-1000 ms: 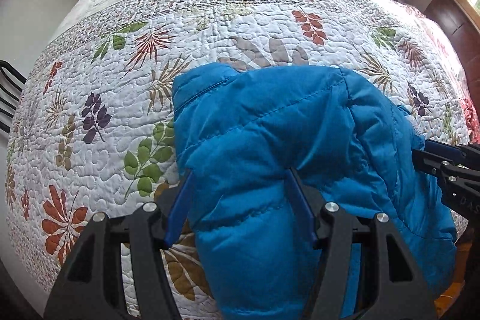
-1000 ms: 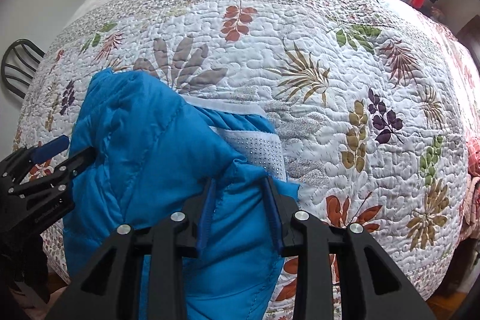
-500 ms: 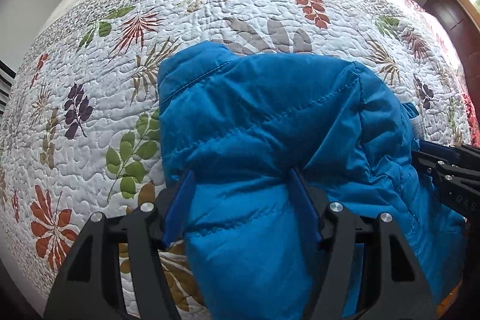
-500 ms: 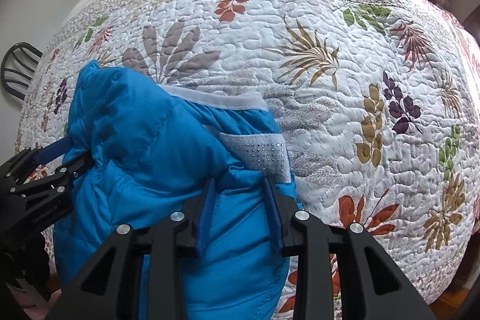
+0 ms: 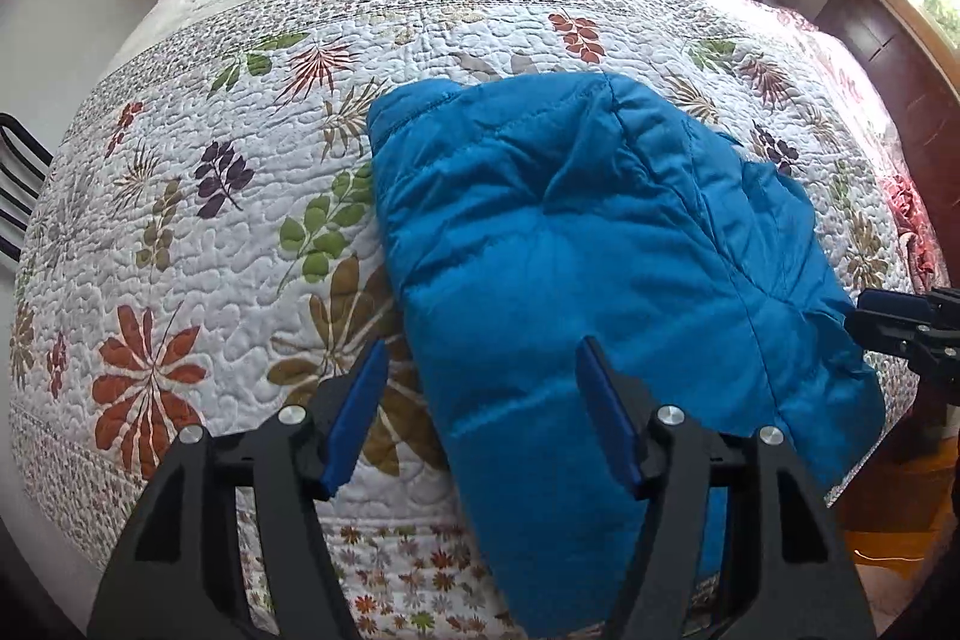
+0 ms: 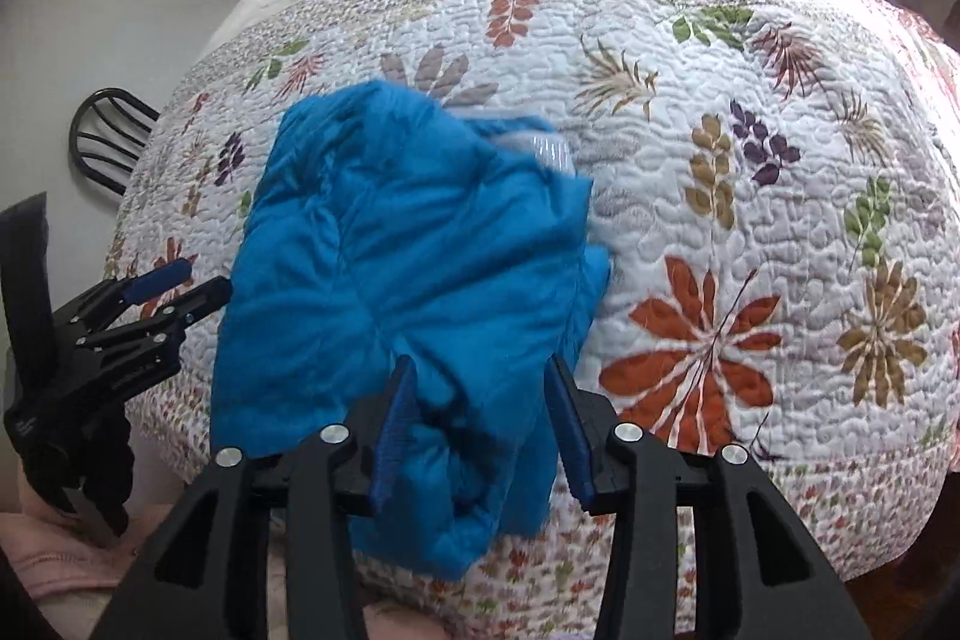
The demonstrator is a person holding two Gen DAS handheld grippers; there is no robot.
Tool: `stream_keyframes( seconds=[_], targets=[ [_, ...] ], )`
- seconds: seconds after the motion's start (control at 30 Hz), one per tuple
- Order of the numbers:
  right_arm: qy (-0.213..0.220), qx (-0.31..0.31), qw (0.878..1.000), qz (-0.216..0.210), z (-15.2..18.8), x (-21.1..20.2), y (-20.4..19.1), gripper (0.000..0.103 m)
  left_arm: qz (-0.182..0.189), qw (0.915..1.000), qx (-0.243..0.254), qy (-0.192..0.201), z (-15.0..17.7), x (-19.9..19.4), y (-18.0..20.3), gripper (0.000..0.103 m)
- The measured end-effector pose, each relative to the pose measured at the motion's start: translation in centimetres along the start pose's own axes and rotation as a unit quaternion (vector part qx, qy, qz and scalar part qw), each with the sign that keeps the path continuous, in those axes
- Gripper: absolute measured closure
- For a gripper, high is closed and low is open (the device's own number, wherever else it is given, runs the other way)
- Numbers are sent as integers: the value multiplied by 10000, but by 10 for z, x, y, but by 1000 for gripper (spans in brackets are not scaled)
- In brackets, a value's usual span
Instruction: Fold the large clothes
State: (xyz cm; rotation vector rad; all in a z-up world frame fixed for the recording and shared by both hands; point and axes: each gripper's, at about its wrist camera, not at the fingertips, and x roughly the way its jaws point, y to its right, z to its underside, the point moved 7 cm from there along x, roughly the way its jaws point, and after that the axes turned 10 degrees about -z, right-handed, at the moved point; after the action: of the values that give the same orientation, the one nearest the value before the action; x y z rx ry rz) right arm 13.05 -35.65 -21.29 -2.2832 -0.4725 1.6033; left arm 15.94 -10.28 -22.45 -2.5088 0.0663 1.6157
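Jacket (image 5: 588,244) on quilt (image 5: 198,244), chair (image 6: 108,136) beside

blue jacket (image 5: 576,244); white quilt (image 5: 198,244), multicolour leaf print; possibly grey lining patch.

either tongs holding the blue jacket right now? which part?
Nothing held. Left tongs and right tongs both stand open over the near end of the blue jacket lying on the quilt.

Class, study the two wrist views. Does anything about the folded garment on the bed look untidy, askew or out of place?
Yes. The blue jacket is folded but overhangs the near edge of the quilted bedspread. Its right edge is uneven: a pale lining strip peeks out there. Both the left tongs and the right tongs are open.
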Motion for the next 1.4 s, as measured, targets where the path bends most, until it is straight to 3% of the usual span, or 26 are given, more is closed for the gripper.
stream_keyframes(
  seconds=[0.17, 0.23, 0.3, 0.37, 0.47, 0.6, 0.7, 0.83, 0.87, 0.93, 0.97, 1.0, 1.1, 1.17, 1.23, 1.4],
  targets=[
    [-179, 369, 9987, -317, 25, 12, 4, 65, 137, 9999, 4, -69, 27, 2, 5, 38],
    [-196, 396, 9978, -493, 31, 16, 1, 74, 149, 9999, 12, -74, 33, 5, 7, 38],
    [-170, 468, 9967, -634, 33, 17, 2, 92, 151, 9999, 3, -54, 35, 6, 6, 38],
    [-79, 516, 9966, -634, 35, 11, 3, 97, 161, 9999, -18, -23, 36, 4, 5, 38],
    [-37, 500, 9974, -516, 46, 5, 6, 100, 190, 9998, 26, 27, 39, -2, 7, 37],
    [-302, 613, 9974, -208, 65, 30, 19, 100, 331, 9994, 104, -12, 47, 2, 13, 32],
    [-455, 720, 9962, -194, 67, 52, 28, 100, 381, 9991, 162, -33, 49, 13, 18, 28],
    [-430, 496, 9978, -80, 60, 43, 19, 99, 443, 9990, 90, -54, 46, 13, 14, 29],
    [-395, 467, 9981, -76, 58, 38, 18, 97, 423, 9991, 50, 7, 44, 10, 10, 30],
    [-216, 376, 9991, -20, 53, 22, 15, 81, 488, 9987, -121, 90, 39, 3, -2, 30],
    [-94, 358, 9993, -46, 50, 14, 15, 68, 573, 9981, -213, 83, 36, 1, -7, 28],
    [56, 360, 9992, -152, 45, 5, 14, 56, 661, 9973, -312, 74, 34, 0, -13, 27],
    [266, 467, 9962, -685, 30, -2, 14, 38, 938, 9939, -577, 38, 27, 6, -26, 23],
    [262, 496, 9931, -1030, 21, -1, 14, 34, 1208, 9897, -766, -86, 24, 15, -32, 17],
    [220, 474, 9909, -1237, 10, 7, 13, 24, 1487, 9838, -969, -261, 23, 28, -36, 16],
    [4, 661, 9861, -1524, 0, 37, 22, 18, 2114, 9713, -981, -477, 18, 49, -23, 16]
  ],
)
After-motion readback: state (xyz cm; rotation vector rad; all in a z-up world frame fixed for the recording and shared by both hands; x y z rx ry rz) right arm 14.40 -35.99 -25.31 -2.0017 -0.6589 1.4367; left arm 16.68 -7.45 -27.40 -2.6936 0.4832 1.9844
